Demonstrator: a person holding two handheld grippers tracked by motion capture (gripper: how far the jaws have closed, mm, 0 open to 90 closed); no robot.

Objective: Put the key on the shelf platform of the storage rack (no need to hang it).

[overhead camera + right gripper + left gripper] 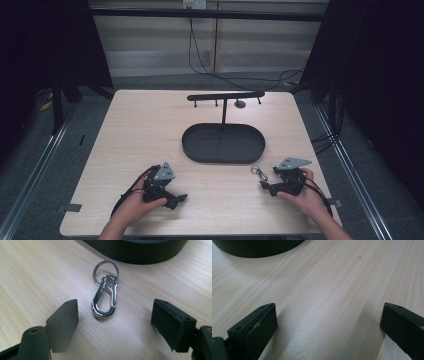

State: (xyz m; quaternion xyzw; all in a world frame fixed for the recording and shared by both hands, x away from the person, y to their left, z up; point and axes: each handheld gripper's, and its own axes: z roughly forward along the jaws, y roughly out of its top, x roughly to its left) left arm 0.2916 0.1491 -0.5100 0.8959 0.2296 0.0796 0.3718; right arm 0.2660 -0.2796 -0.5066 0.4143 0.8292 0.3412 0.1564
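**Right gripper lined up on carabiner clip, grasp not yet made**

Small silver metal carabiner clip with a round key ring (105, 293) lies flat on the light wood-grain table (130, 130), just in front of the black oval tray base (223, 143) of a black hanger stand with a crossbar and pegs (225, 96). In the high view the clip (259, 172) sits between the tray edge and the right gripper (263, 186), near both, touching neither.

Right gripper (113, 315): jaws spread wide, nothing held. The clip lies ahead of the gap between the two black pads, ring end pointing toward the tray, clear table on both sides of it. No contact.

Left gripper (184, 198) rests low on the table at the near left, well apart from the clip. Its own view (329, 320) shows the jaws wide apart with bare wood between them, tray edge at top left. Holds nothing.

Step in hand, as I read it: approach and pre-grasp on the clip. Likely goal is hanging it on a peg of the stand.

Next move calls for: push the right gripper forward and down so the pads straddle the clip body, then close across its narrow sides. The clip is thin, flat and shiny, so it may slide or pivot on the ring if pinched off-centre.
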